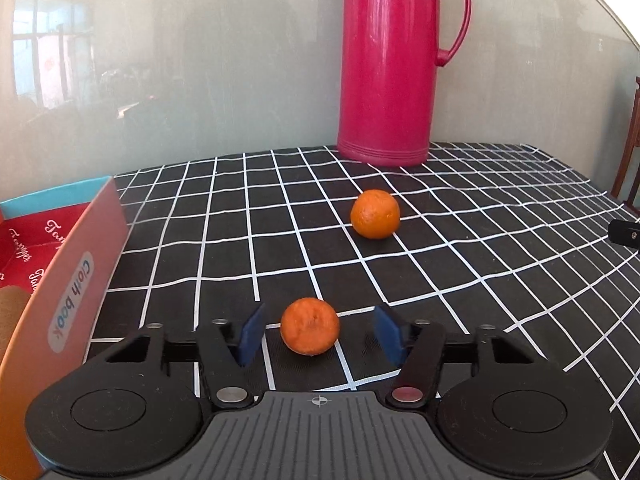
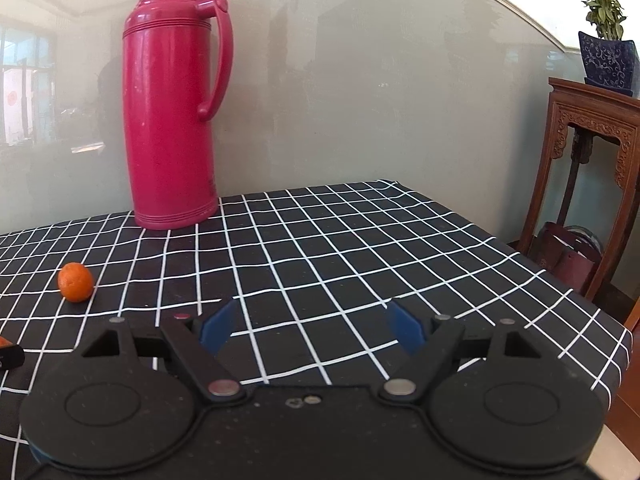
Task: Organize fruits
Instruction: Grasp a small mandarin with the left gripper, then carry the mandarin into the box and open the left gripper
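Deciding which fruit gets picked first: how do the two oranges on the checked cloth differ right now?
The near orange sits between the blue fingers of the left gripper, gaps showing on both sides; the far orange lies free, nearer the red flask. The near orange looks duller and rougher; the far orange looks brighter and smoother. Both are small, round, and rest on the cloth.

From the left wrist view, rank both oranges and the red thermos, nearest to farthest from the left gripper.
1. Near orange, between the left gripper pads.
2. Far orange, mid-cloth, slightly right.
3. Red thermos, at the back by the wall.
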Demonstrator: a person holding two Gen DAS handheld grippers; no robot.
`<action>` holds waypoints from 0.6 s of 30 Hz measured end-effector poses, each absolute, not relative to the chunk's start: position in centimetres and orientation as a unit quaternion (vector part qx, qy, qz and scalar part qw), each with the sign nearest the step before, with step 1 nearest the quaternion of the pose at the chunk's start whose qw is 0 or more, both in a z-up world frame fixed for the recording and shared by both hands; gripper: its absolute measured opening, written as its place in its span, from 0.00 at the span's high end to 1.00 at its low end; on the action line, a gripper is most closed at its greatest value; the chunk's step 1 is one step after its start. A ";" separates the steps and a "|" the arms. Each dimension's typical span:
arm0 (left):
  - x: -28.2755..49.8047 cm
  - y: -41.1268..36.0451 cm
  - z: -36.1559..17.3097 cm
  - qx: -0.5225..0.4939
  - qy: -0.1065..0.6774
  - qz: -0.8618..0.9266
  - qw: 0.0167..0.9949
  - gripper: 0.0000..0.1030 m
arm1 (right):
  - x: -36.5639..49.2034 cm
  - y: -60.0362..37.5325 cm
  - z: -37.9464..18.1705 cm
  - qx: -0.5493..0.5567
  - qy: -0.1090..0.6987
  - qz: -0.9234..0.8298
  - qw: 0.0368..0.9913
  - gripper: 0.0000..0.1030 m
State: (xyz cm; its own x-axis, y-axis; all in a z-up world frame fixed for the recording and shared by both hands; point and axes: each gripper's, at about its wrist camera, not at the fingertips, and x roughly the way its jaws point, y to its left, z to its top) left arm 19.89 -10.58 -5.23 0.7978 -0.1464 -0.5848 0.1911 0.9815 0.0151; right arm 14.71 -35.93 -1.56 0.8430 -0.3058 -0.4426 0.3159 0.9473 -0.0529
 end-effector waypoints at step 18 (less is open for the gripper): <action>19.0 -10.6 -4.5 0.037 0.286 -0.098 0.952 0.70 | 14.4 -36.5 -1.6 0.016 0.231 -0.169 0.958 0.21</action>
